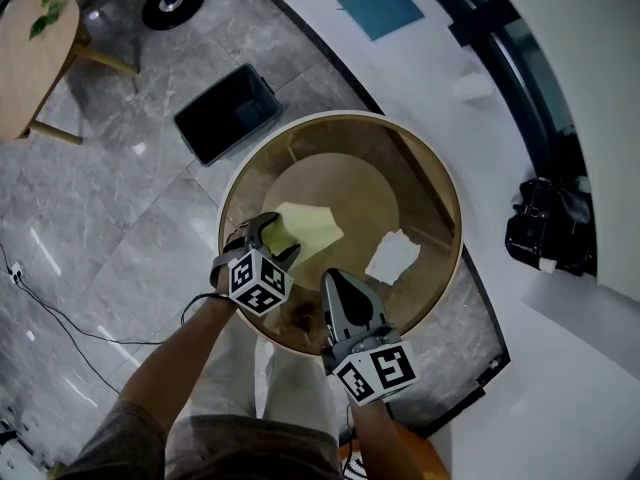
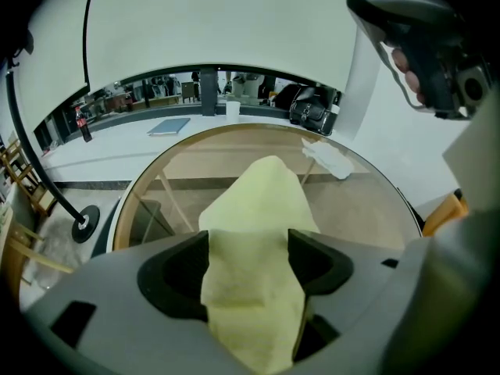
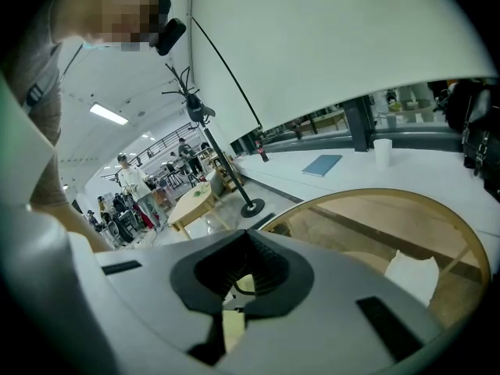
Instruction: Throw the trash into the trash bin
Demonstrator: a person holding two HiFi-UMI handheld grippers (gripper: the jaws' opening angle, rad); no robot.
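A pale yellow sheet of paper [image 1: 312,230] is clamped in my left gripper [image 1: 275,234] above the round glass table [image 1: 441,168]. In the left gripper view the yellow paper [image 2: 254,209] fills the gap between the jaws of the left gripper [image 2: 248,266] and sticks out past them. A crumpled white paper [image 1: 393,256] lies on the glass to the right; it also shows in both gripper views, white paper [image 2: 330,157] [image 3: 410,276]. My right gripper [image 1: 336,281] [image 3: 244,276] hovers over the table's near edge, shut and empty. The black trash bin [image 1: 228,113] stands on the floor beyond the table's far left.
A wooden side table [image 1: 30,48] and a black stand base [image 1: 172,3] are at the far left. A black bag [image 1: 545,223], a white cup [image 1: 470,86] and a blue book [image 1: 380,8] lie on the white ledge. A cable [image 1: 60,318] runs across the grey floor.
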